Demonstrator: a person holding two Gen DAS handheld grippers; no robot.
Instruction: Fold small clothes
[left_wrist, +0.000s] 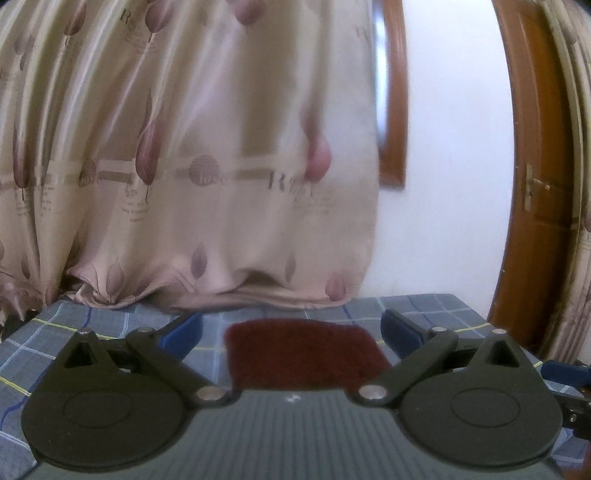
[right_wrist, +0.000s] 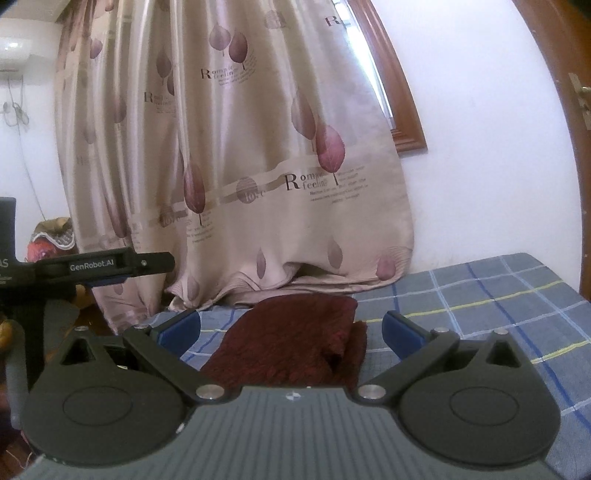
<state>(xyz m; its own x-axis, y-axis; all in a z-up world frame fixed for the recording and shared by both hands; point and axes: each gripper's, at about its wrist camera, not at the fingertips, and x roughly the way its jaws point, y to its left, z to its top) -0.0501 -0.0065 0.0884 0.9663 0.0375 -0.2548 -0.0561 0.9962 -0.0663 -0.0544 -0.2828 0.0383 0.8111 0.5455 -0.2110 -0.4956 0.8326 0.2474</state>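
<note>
A dark red knitted cloth lies folded on the blue checked bed sheet. In the left wrist view my left gripper is open, its blue fingers spread either side of the cloth and above it, empty. In the right wrist view the same cloth shows as a thicker folded bundle with a layered right edge. My right gripper is open and empty, its fingers either side of the cloth. The left gripper's body shows at the left of the right wrist view.
A beige curtain with leaf prints hangs behind the bed and rests on its far edge. A brown wooden door stands at the right. The sheet extends to the right. Cushions lie at the left.
</note>
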